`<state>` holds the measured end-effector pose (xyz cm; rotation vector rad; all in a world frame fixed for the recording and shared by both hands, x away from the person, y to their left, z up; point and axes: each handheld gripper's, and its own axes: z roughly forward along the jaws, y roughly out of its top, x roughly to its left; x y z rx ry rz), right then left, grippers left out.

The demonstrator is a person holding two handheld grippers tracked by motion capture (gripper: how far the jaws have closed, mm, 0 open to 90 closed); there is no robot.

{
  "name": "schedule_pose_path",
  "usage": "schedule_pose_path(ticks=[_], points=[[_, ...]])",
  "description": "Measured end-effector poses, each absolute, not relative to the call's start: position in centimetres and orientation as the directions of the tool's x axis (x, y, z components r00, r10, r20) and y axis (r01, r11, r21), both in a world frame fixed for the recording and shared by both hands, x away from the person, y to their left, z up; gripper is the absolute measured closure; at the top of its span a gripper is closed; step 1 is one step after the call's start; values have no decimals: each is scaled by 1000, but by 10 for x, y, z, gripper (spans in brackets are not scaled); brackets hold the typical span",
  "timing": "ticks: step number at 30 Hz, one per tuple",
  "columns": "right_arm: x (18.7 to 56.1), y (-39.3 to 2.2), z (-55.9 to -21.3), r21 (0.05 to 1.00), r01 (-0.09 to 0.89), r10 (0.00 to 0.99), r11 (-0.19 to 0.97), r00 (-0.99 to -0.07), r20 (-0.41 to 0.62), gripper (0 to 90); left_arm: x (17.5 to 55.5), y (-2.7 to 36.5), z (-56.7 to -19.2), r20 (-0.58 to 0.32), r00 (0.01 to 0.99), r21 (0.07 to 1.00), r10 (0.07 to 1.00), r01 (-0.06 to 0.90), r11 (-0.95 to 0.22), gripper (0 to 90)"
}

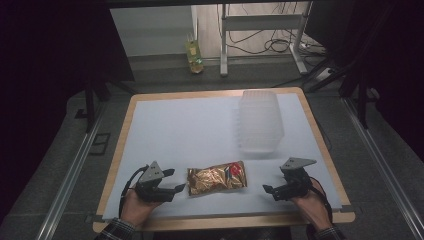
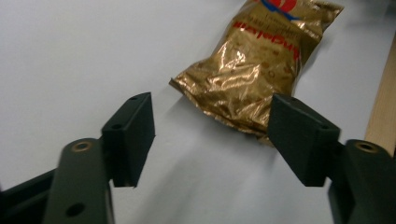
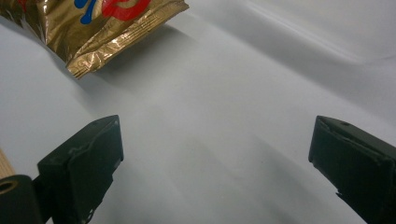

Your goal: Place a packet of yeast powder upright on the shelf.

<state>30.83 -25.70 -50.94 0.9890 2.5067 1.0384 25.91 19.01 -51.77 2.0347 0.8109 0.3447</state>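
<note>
From my seat the snack bag lies flat on the table, near my edge and about midway across. My left gripper sits just to its left, jaws apart and pointing at the bag's near end, not touching it; in the left gripper view the bag lies ahead and to the right of the jaws. My right gripper rests to the bag's right, a little farther off, with bare table between. The plastic container stands behind it, toward the far right corner. Beyond the table, a bottle stands on the floor.
</note>
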Motion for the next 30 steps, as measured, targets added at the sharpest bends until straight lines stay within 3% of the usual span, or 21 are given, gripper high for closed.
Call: schedule_pose_path(ticks=[11, 25, 30], points=[[308, -256, -508, 707, 482, 674, 518, -739, 10, 31, 260, 183, -510, -94, 769, 854, 633, 389, -345, 527], [307, -253, -509, 709, 477, 665, 519, -747, 15, 31, 271, 153, -509, -61, 787, 853, 614, 361, -377, 864], [308, -252, -509, 714, 477, 663, 512, -748, 24, 31, 275, 141, -517, -60, 798, 839, 600, 366, -403, 895]])
